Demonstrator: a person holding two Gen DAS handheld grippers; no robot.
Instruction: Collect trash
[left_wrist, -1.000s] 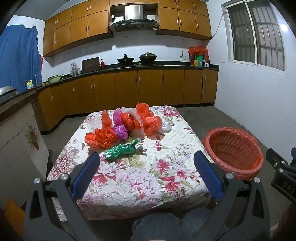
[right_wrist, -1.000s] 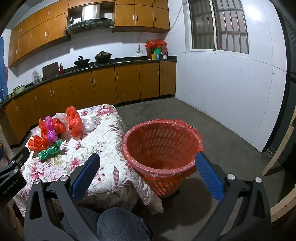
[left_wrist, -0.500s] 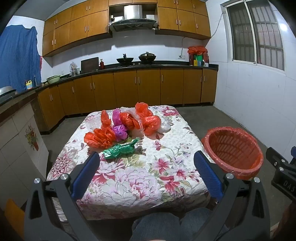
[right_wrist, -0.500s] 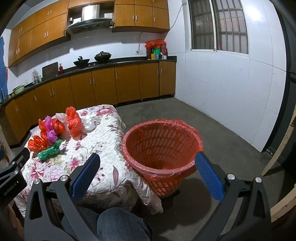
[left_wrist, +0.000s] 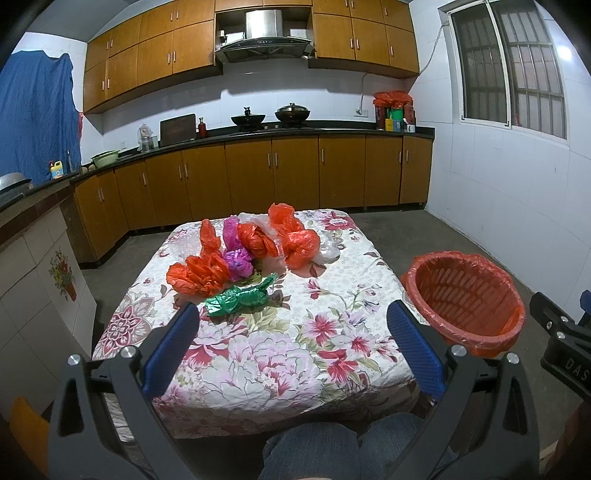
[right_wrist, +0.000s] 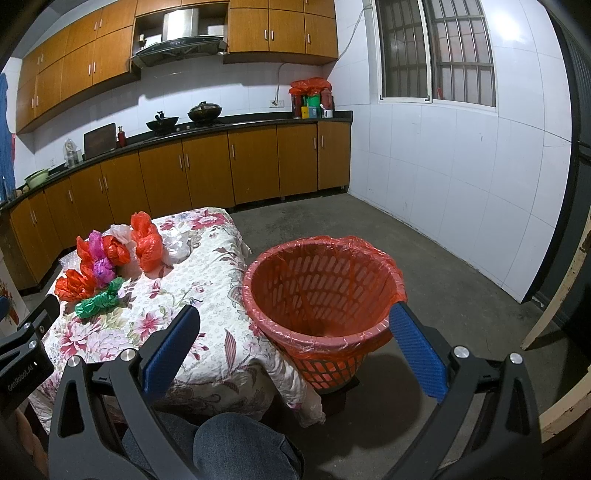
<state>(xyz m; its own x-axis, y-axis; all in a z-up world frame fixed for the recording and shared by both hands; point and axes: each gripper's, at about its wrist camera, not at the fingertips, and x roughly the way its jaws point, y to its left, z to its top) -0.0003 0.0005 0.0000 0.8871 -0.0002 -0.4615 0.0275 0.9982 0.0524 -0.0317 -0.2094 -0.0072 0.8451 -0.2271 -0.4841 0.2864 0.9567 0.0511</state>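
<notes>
Crumpled plastic bags lie in a heap on the far half of a table with a floral cloth (left_wrist: 280, 354): a green one (left_wrist: 238, 297) nearest me, orange ones (left_wrist: 197, 273) (left_wrist: 299, 242), a purple one (left_wrist: 238, 262) and clear ones. A red mesh basket (left_wrist: 465, 295) (right_wrist: 321, 288) lined with a red bag stands on the floor right of the table. My left gripper (left_wrist: 291, 321) hovers open over the table's near edge, short of the green bag (right_wrist: 98, 302). In the right wrist view my right gripper (right_wrist: 295, 325) hangs open in front of the basket. Both hold nothing.
A person's knees in jeans (left_wrist: 314, 446) show at the bottom of both views. Wooden cabinets (left_wrist: 258, 177) with a black counter run along the back and left walls. Bare concrete floor (right_wrist: 424, 258) spreads beyond the basket toward a white tiled wall.
</notes>
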